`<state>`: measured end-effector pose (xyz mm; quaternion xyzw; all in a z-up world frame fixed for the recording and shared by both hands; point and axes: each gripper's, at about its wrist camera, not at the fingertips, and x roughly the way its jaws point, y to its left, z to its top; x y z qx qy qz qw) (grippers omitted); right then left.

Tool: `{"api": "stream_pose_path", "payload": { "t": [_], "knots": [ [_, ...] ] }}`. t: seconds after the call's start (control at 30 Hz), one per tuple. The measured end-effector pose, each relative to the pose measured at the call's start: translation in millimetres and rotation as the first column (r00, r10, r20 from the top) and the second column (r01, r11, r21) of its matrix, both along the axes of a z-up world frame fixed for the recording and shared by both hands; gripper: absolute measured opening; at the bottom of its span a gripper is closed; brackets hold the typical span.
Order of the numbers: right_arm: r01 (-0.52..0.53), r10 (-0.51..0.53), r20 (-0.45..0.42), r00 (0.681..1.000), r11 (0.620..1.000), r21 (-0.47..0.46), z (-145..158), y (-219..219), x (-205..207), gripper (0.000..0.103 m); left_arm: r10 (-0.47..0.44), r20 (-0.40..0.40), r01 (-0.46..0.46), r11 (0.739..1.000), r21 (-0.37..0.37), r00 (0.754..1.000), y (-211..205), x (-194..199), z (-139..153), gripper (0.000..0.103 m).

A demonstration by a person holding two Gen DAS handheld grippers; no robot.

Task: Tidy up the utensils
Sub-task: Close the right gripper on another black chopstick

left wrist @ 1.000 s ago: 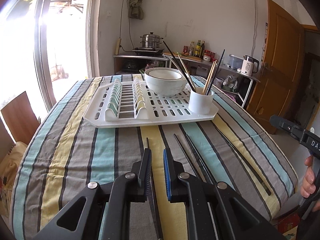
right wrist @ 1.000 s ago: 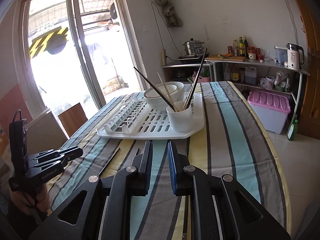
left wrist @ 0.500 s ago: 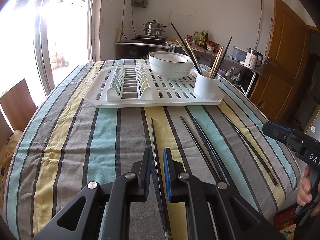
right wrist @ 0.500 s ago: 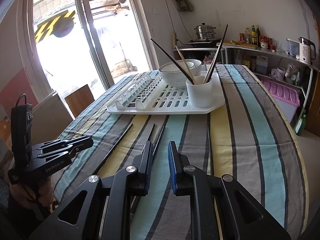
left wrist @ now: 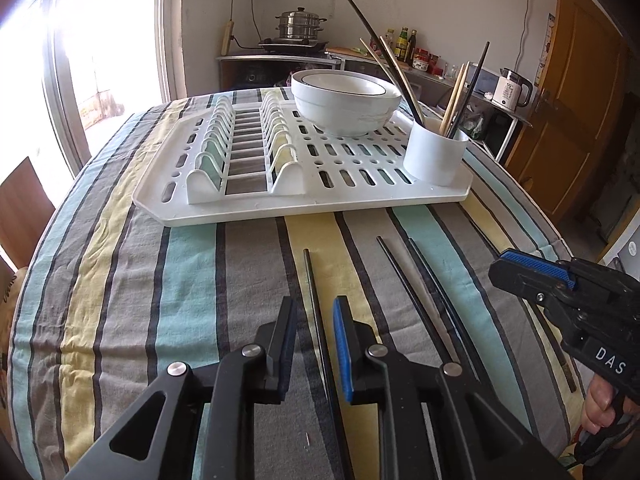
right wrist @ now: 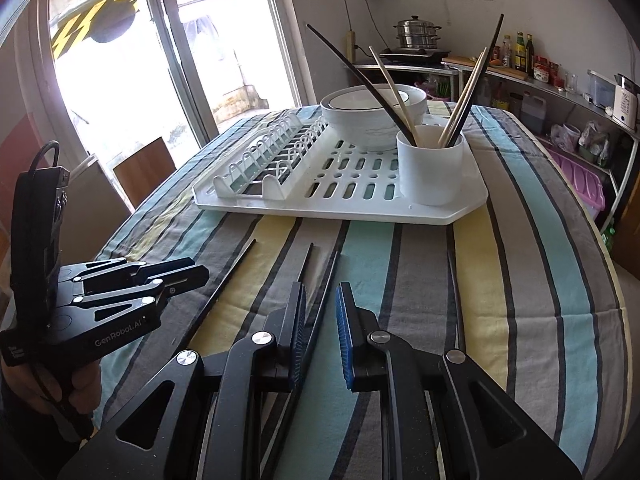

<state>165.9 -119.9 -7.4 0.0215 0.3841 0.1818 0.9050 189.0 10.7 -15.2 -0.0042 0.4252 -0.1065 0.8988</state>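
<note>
**Mia:** On the striped worktop [left wrist: 120, 288] I see long black chopsticks lying flat. One black chopstick [left wrist: 316, 304] runs right between the two sides of the left tool [left wrist: 314, 334].

**Ben:** Is the left tool squeezing it?

**Mia:** No. Its sides have just been opening, with the chopstick between them. They stand a little apart and do not press it.

**Ben:** And the right tool [right wrist: 320, 330]?

**Mia:** Its sides stand a little apart too. Two more black chopsticks [right wrist: 320, 292] lie under its gap. I think it is not touching them, but that is hard to see.

**Ben:** Where do the others go?

**Mia:** Look at the white cup [right wrist: 430, 166]. It stands on the near right corner of the white dish rack [right wrist: 312, 208]. Black and pale sticks lean out of it. White bowls [left wrist: 346, 102] sit on the rack behind the cup.
</note>
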Motion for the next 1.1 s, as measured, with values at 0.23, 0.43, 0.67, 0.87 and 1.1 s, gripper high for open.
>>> {"api": "stream_pose_path", "payload": {
  "t": [0.23, 0.43, 0.67, 0.87, 1.1],
  "knots": [
    [-0.002, 0.001, -0.049, 0.999, 0.999, -0.034, -13.7, 9.8, 25.6, 0.016, 0.013, -0.029, -0.013, 1.000, -0.003, 0.999, 1.1, 23.6, -9.2, 0.018],
    [-0.011, 0.006, -0.077, 0.997, 0.998, -0.055, -24.3, 14.5, 37.4, 0.016, 0.009, -0.053, -0.009, 1.000, 0.000, 0.999, -1.2, 32.5, -17.1, 0.018],
    [-0.008, 0.000, -0.103, 0.995, 0.997, -0.081, -33.2, 19.2, 47.3, 0.016, 0.009, -0.056, -0.007, 1.000, 0.029, 0.998, -6.6, 36.6, -22.5, 0.018],
    [-0.011, 0.000, -0.098, 0.995, 0.993, -0.119, -35.3, 25.7, 50.3, 0.015, -0.004, -0.037, 0.008, 0.995, 0.097, 0.999, -16.4, 37.5, -24.0, 0.018],
    [-0.027, 0.013, -0.094, 0.996, 0.989, -0.148, -35.9, 30.4, 45.3, 0.011, -0.017, -0.013, 0.019, 0.991, 0.132, 1.000, -20.9, 28.6, -25.3, 0.018]
  ]
}}
